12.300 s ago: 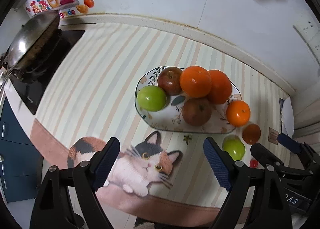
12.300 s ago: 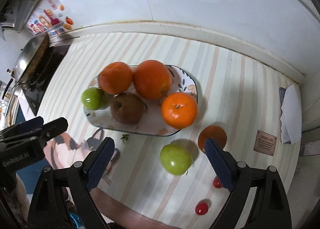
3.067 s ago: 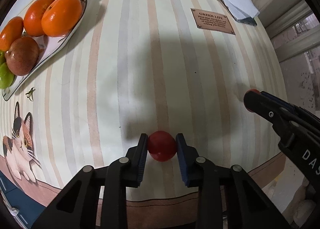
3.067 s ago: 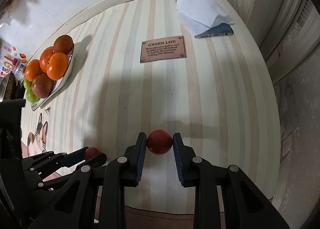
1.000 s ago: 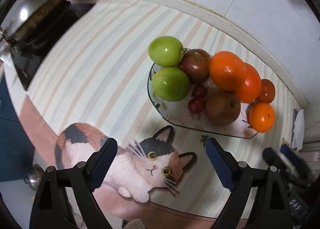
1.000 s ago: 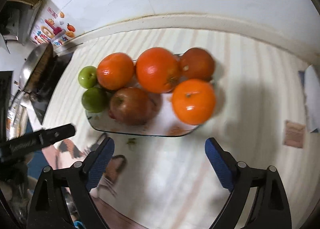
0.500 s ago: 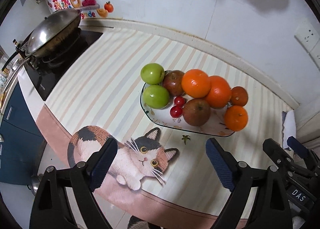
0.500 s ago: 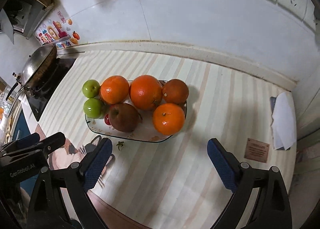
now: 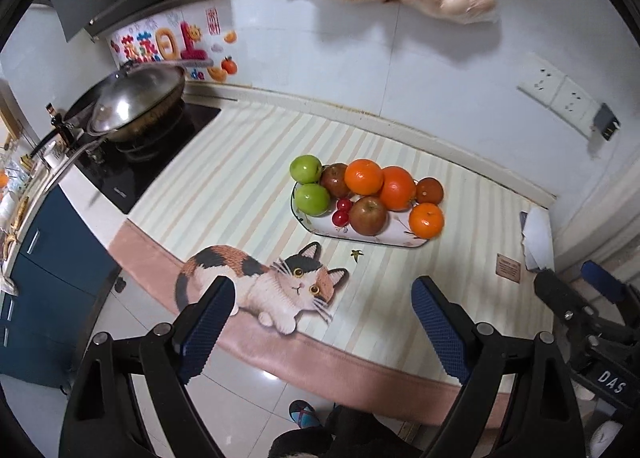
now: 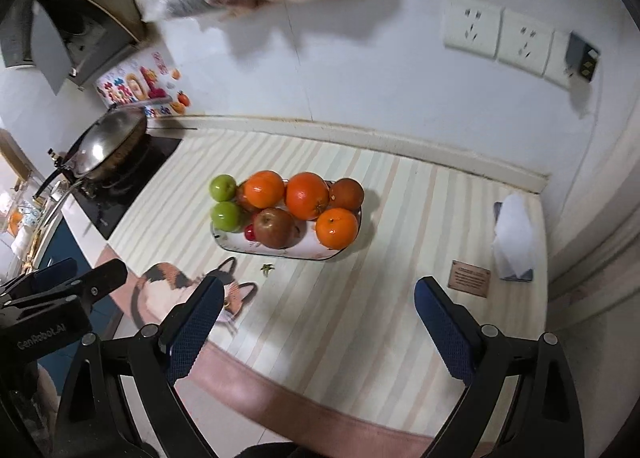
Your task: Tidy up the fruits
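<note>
Looks like you're basically done here: every fruit sits on the plate (image 9: 362, 239) mid-frame, green apples (image 9: 311, 199) at its left end, oranges (image 9: 364, 177) along the back, two cherry tomatoes (image 9: 340, 217) tucked in front. Nothing loose on the striped desk (image 9: 224, 194) that I can spot. Your left tongs (image 9: 322, 314) and right tongs (image 10: 320, 312) both hang wide open, empty, at the bottom of frame
</note>
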